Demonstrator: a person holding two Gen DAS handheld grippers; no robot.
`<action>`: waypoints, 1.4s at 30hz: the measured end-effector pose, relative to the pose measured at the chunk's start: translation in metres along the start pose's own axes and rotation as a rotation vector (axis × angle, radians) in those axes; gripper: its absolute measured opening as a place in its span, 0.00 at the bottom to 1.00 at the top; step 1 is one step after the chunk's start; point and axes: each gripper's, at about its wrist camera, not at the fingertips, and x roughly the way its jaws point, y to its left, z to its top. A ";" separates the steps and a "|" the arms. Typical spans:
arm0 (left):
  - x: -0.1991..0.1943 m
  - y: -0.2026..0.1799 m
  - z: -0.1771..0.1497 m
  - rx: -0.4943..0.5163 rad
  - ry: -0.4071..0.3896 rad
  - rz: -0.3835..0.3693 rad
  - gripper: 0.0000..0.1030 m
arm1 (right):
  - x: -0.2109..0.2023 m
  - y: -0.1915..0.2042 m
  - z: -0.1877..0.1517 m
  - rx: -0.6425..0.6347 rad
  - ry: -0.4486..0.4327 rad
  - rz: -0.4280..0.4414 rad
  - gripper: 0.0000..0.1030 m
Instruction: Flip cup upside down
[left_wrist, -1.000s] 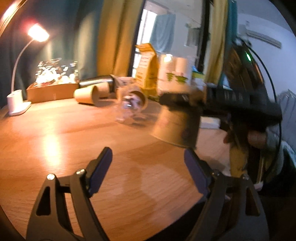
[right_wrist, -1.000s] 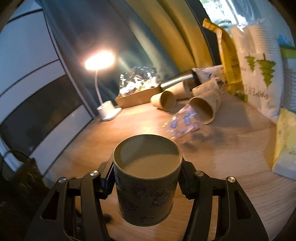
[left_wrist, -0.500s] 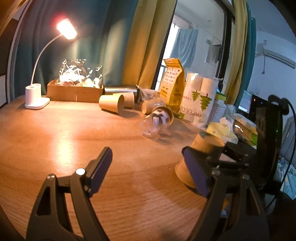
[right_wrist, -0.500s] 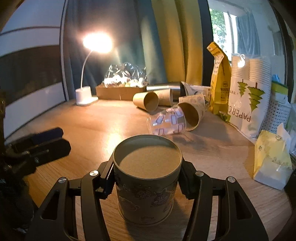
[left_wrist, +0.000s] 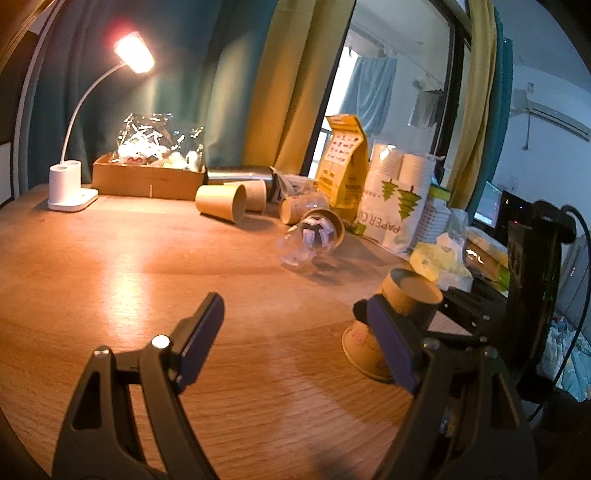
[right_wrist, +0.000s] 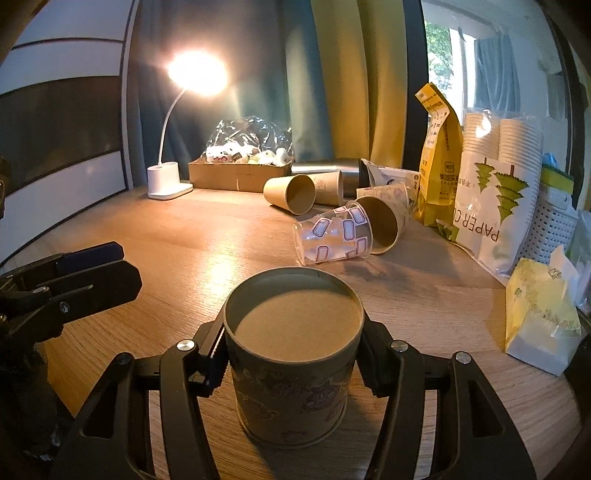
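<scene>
The right gripper (right_wrist: 293, 363) has its two fingers pressed against the sides of the cup (right_wrist: 291, 354), one on each flank, so the cup is pinched squarely between them. The cup is upside down: its flat base faces up and its wide rim is down on the table (right_wrist: 184, 258). In the left wrist view the same cup (left_wrist: 400, 317) leans a little, and whether the whole rim sits flat on the wood I cannot tell. It is brown paper with faint cartoon prints around the wall.

The left gripper (left_wrist: 299, 341) hangs just beside it with its fingers spread wide and nothing between them; the cup stands just past its right finger (left_wrist: 391, 343), partly hidden behind it. From the right wrist view the left gripper (right_wrist: 74, 273) shows low at the left edge, near the cup but apart from it.

Farther out on the table, a clear cup (right_wrist: 332, 236) with printed patches lies on its side, its mouth pushed into a brown paper cup (right_wrist: 380, 225) that also lies down. Behind them more paper cups (right_wrist: 291, 194) lie tipped over, next to a steel flask (right_wrist: 332, 170) on its side. A lit lamp (right_wrist: 170, 177) stands at the back left beside a carton (right_wrist: 236, 175) of wrapped toys. On the right stand a yellow pouch (right_wrist: 439, 166) and a bag of paper cups (right_wrist: 495, 188), with a white basket (right_wrist: 550, 225) beyond.
</scene>
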 end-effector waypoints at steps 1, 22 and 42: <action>0.000 0.000 0.000 0.001 0.000 0.004 0.79 | 0.000 -0.001 0.000 0.005 0.000 0.001 0.59; -0.069 -0.008 0.017 -0.004 -0.192 0.146 0.96 | -0.089 -0.010 0.026 0.108 -0.109 -0.025 0.76; -0.069 -0.027 0.015 0.036 -0.182 0.141 1.00 | -0.093 -0.014 0.015 0.159 -0.084 -0.009 0.76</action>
